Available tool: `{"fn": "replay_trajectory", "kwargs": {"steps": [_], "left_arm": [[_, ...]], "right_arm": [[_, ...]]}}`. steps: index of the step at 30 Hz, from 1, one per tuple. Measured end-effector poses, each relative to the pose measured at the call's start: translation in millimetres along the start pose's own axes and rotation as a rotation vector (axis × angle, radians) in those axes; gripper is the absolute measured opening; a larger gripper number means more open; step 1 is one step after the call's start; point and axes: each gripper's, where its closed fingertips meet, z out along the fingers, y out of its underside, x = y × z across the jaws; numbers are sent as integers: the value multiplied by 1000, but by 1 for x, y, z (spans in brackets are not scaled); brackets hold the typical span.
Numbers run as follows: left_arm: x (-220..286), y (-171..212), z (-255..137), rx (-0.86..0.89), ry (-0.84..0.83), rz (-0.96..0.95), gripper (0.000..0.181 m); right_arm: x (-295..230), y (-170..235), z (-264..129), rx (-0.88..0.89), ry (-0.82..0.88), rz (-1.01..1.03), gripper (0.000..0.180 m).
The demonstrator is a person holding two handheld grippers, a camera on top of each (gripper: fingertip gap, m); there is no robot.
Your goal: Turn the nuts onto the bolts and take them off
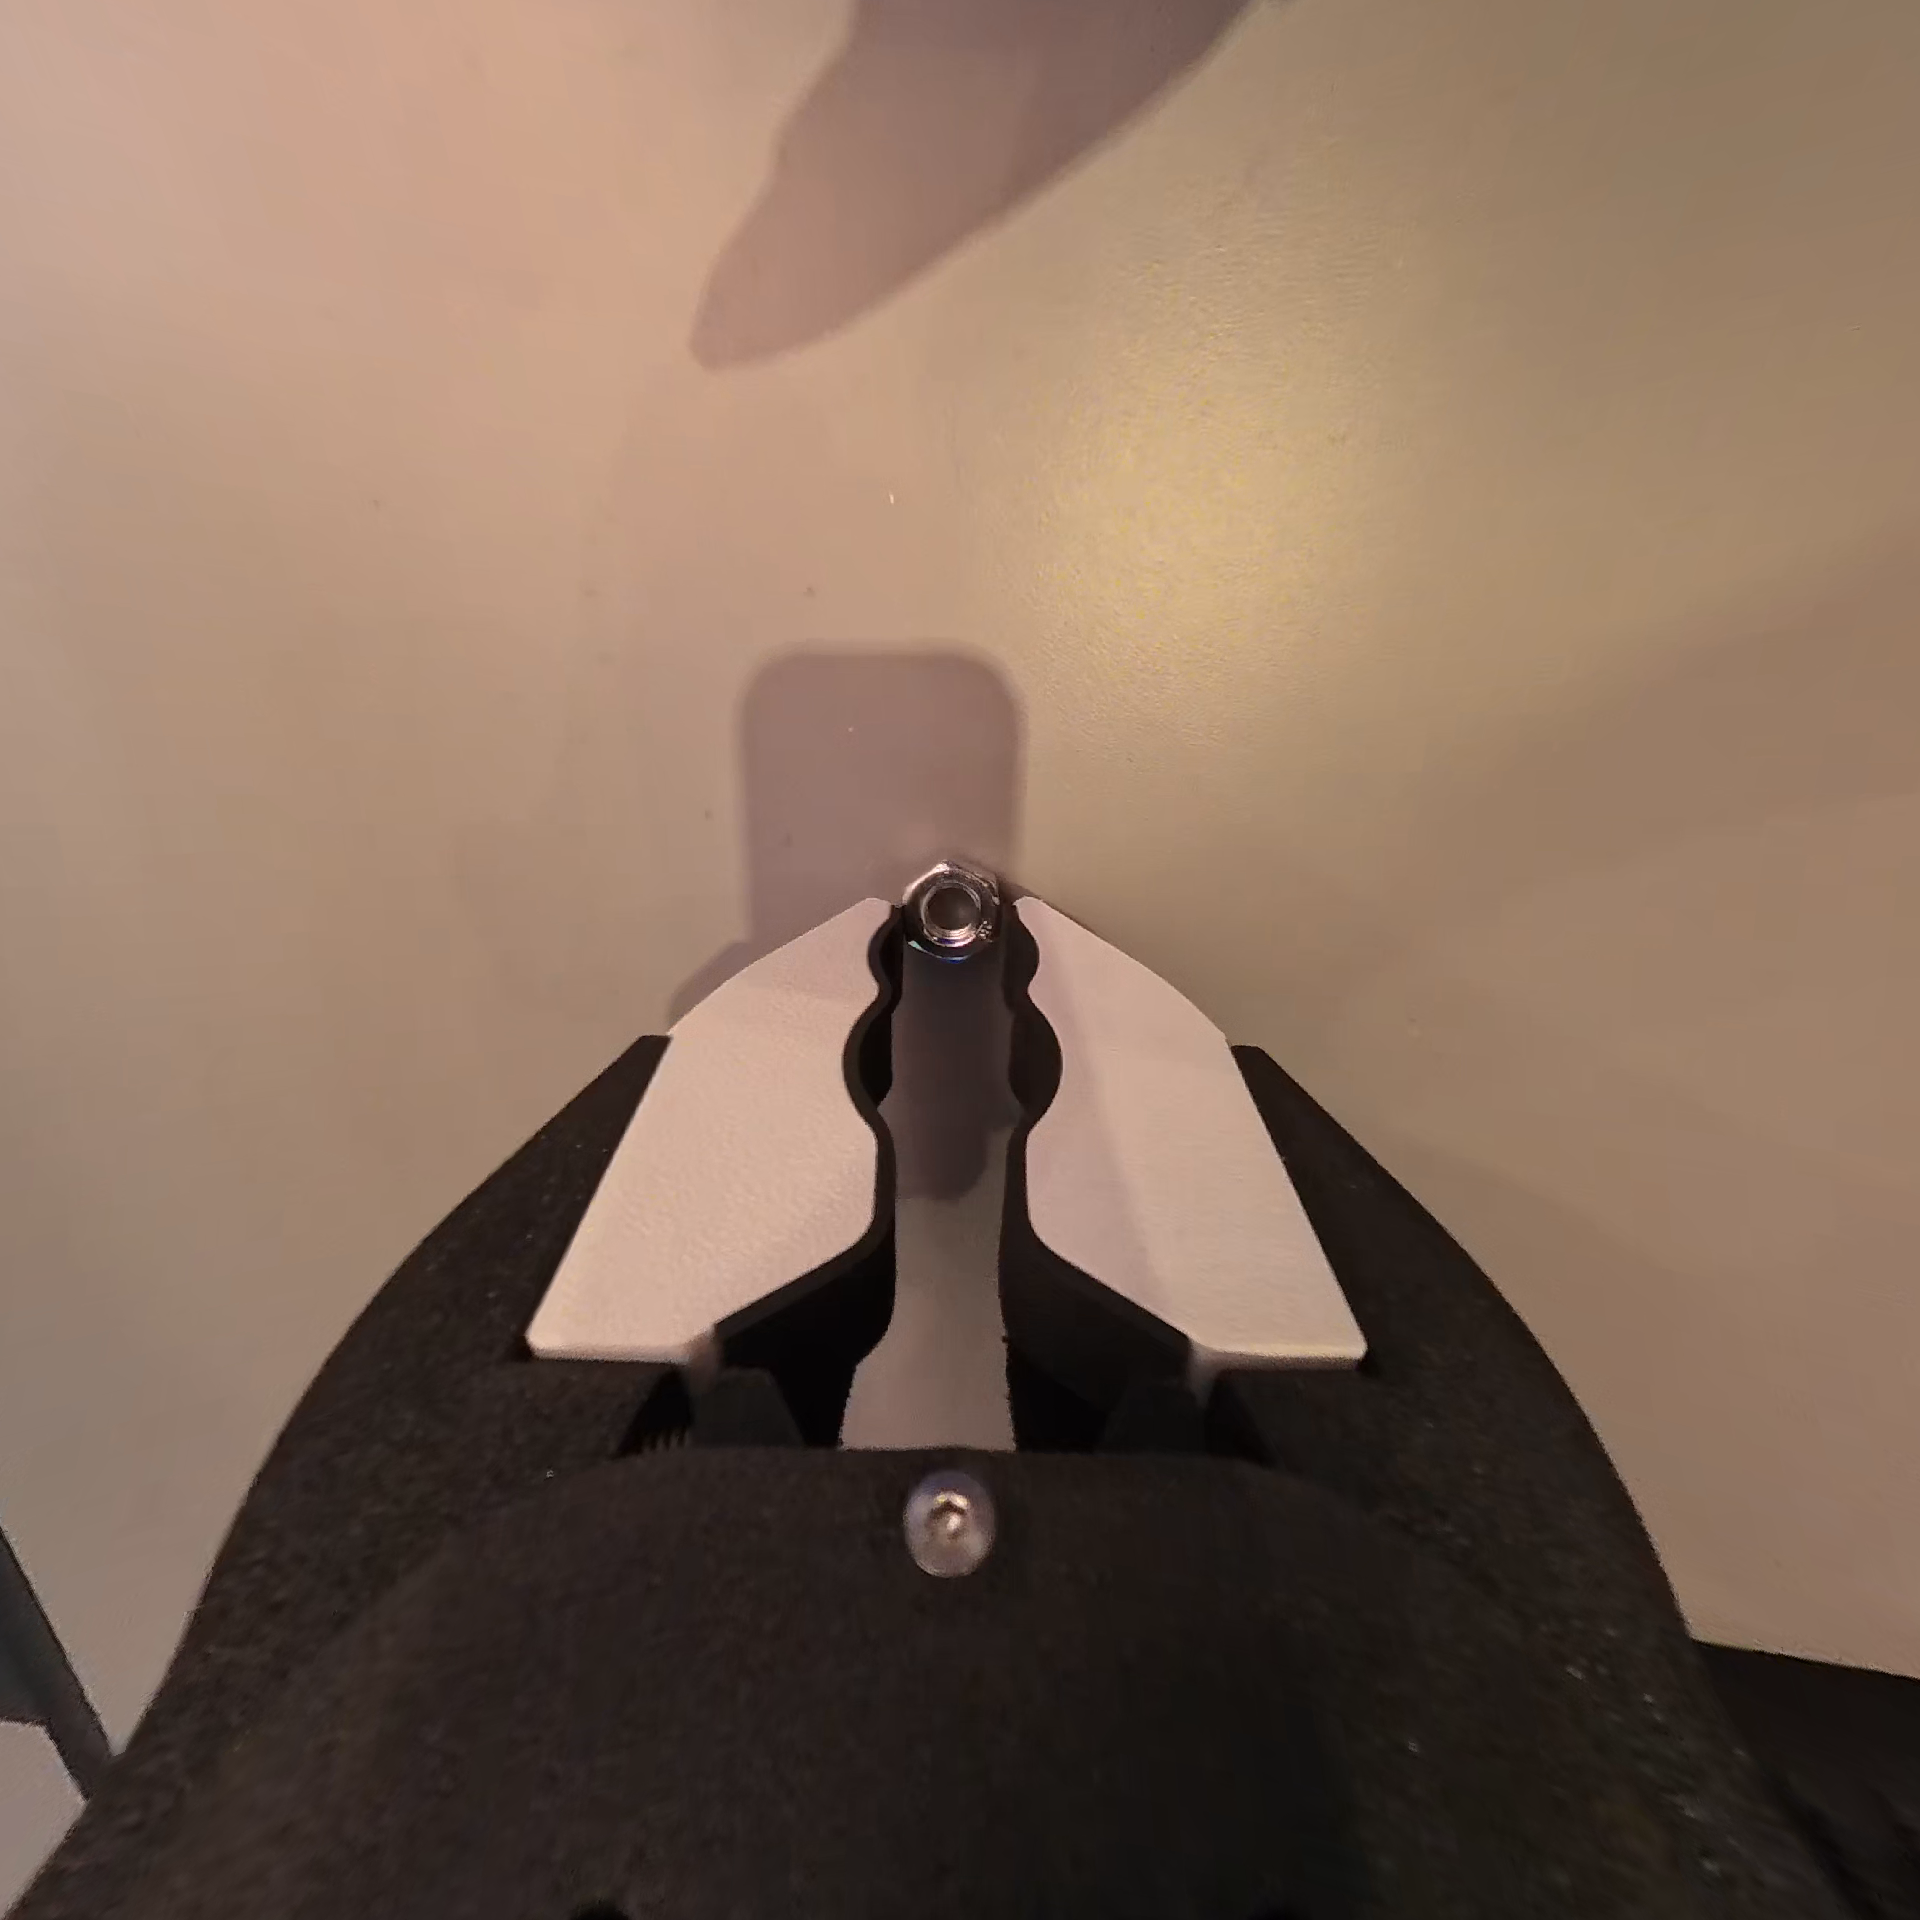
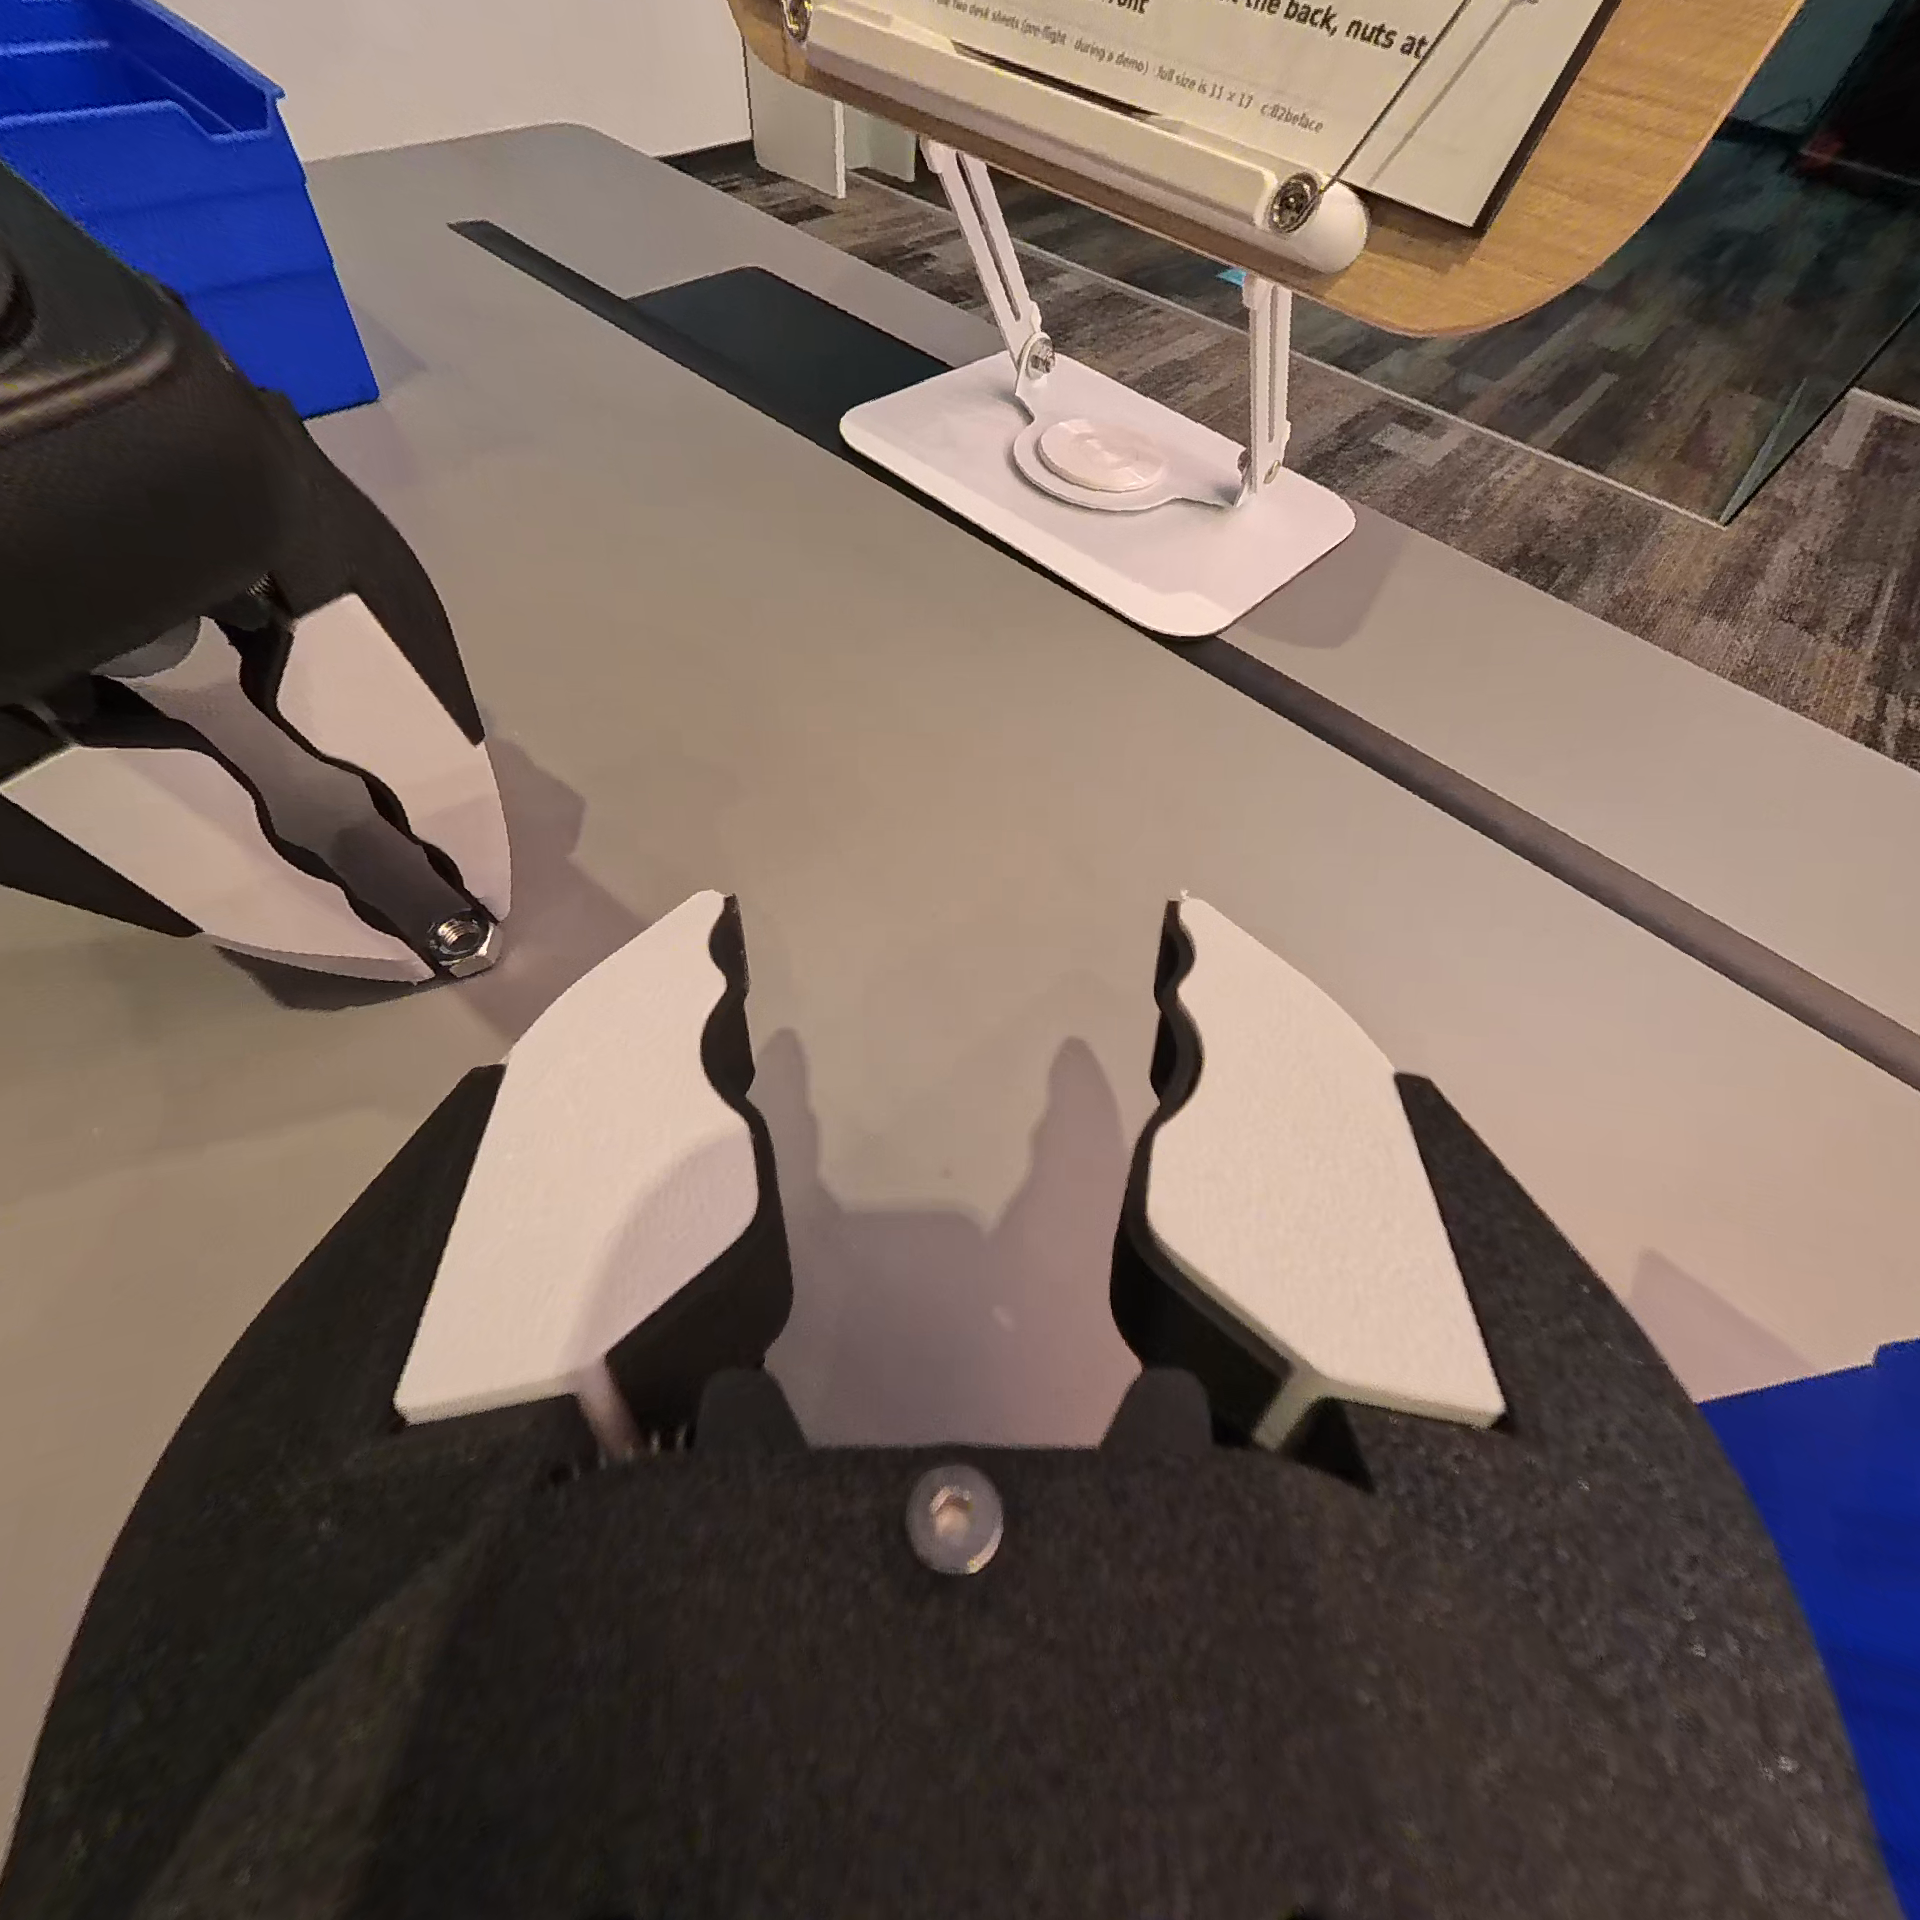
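Observation:
A small silver hex nut (image 1: pixel 948 916) lies flat on the grey table (image 1: pixel 416 520), pinched between the tips of my left gripper (image 1: pixel 952 906), which is shut on it. In the right wrist view the same nut (image 2: pixel 459 940) shows at the left, held by the left gripper (image 2: pixel 457 951), whose white fingers (image 2: pixel 343 748) angle down to the tabletop. My right gripper (image 2: pixel 954 909) is open and empty. It hovers over bare table (image 2: pixel 831 727), to the right of the nut and a little nearer to me.
A blue bin (image 2: pixel 156 156) stands at the far left and another blue bin (image 2: pixel 1829 1558) at the near right. A white stand (image 2: pixel 1143 540) holds a wooden board with a printed sheet (image 2: pixel 1455 208). A dark groove (image 2: pixel 1455 769) crosses the table. Carpeted floor lies beyond.

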Motion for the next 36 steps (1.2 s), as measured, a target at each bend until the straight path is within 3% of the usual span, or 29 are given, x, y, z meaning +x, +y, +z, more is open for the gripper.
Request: {"fn": "replay_trajectory", "kwargs": {"steps": [9,12,15,19,23,26,29,36], "left_arm": [[0,-8,-8,78,22,-42,22],[-13,-21,-52,233,-22,-79,23],[-36,-17,-133,410,-134,-129,29],[-78,45,-235,487,-317,-284,29],[-117,142,-283,406,-485,-484,29],[-127,215,-276,278,-490,-608,29],[-130,277,-246,148,-482,-662,29],[-127,350,-159,-62,-398,-483,22]], "right_arm": [[2,3,0,-9,8,-2,76],[3,5,1,-13,7,3,76],[4,5,1,-12,3,14,76],[3,7,3,-27,2,13,76],[2,11,7,-52,11,-3,77],[1,13,9,-64,14,-10,77],[2,13,9,-68,20,-12,77],[8,13,5,-56,34,15,76]]}}
